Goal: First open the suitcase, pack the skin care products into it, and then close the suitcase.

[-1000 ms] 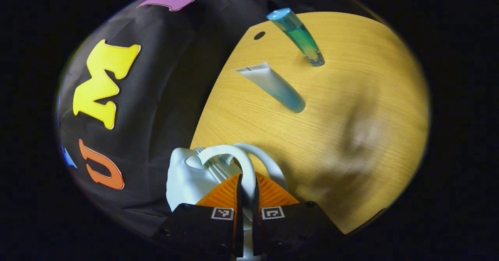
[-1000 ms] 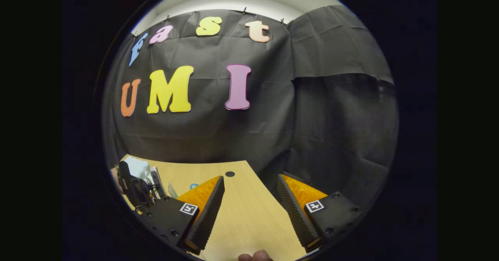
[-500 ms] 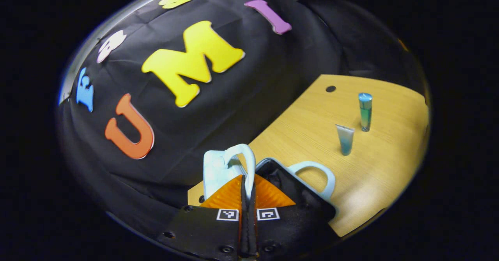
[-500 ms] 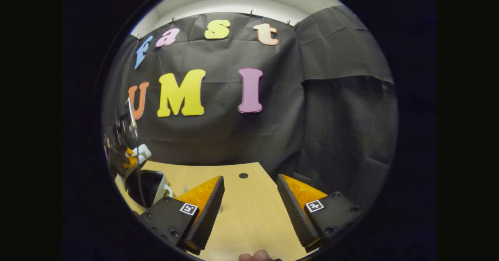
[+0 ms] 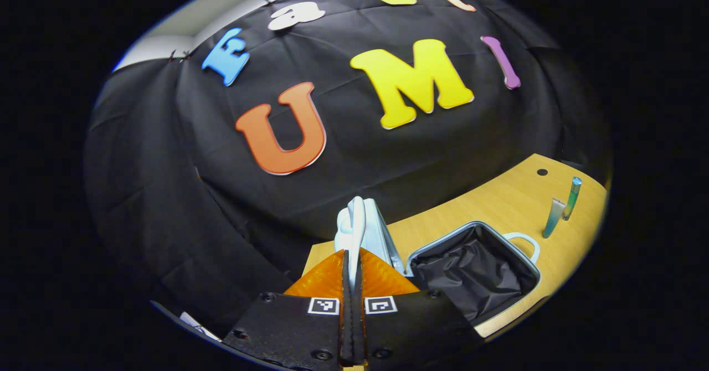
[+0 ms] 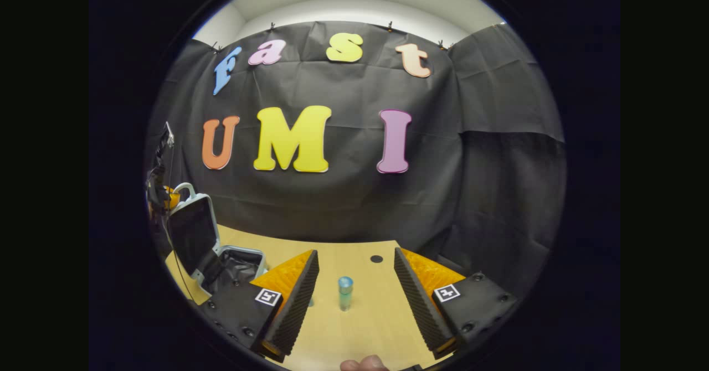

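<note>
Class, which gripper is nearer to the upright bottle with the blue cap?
Right. The right gripper is open with the bottle just ahead between its jaws. The left gripper is across the table, clamped on the suitcase lid's handle.

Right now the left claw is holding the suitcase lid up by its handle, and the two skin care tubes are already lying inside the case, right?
Not quite. The left claw does hold the suitcase lid up by its handle, but the two skin care tubes still stand on the table, beyond the case. The left gripper view shows only black lining inside.
</note>
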Motion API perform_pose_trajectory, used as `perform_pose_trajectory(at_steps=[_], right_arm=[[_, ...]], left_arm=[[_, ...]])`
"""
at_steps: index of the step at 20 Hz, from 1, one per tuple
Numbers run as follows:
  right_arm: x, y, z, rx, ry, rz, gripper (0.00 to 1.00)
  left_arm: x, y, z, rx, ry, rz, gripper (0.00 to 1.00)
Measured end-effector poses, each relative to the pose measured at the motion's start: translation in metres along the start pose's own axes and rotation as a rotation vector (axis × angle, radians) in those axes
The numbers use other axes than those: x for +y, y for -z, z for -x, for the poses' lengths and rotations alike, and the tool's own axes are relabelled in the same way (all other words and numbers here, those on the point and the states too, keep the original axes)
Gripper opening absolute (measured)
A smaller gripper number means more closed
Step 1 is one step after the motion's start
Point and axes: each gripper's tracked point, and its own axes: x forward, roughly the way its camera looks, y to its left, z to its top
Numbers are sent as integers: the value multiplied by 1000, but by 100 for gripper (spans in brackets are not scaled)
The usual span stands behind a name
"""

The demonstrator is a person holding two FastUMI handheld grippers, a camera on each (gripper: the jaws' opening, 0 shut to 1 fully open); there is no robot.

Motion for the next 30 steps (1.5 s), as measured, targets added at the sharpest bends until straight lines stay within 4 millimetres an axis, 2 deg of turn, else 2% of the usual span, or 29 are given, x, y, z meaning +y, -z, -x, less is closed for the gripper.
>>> perform_pose_trajectory(at_steps=[3,5,7,10,13,16,22,25,27,28,29,30], right_arm=[[28,-1,3,19,-30,32,81],[42,-2,8,27,-39,33,81],[46,-6,10,28,-24,12,80],[47,-10,13,23,12,-14,77],[48,-13,14,11,36,-18,80],[49,-15,14,5,50,20,80],[41,-12,14,31,110,31,80],[43,-10,14,39,122,28,80],[44,-7,13,46,123,32,80],[44,-7,13,49,123,35,80],[43,-6,13,50,124,38,80],[43,-6,13,49,124,41,80]], left_arm=[[59,42,-16,-5,12,146,3],[87,74,-27,11,25,221,3],[106,112,-42,16,51,285,2],[113,167,-64,53,84,428,2],[112,207,-84,70,141,557,2],[106,243,-96,102,178,663,3],[93,275,-113,143,214,660,3],[87,271,-121,141,219,664,4],[93,280,-123,138,206,665,7],[96,282,-121,138,196,662,14],[99,285,-123,144,179,646,6],[103,285,-121,141,166,639,30]])
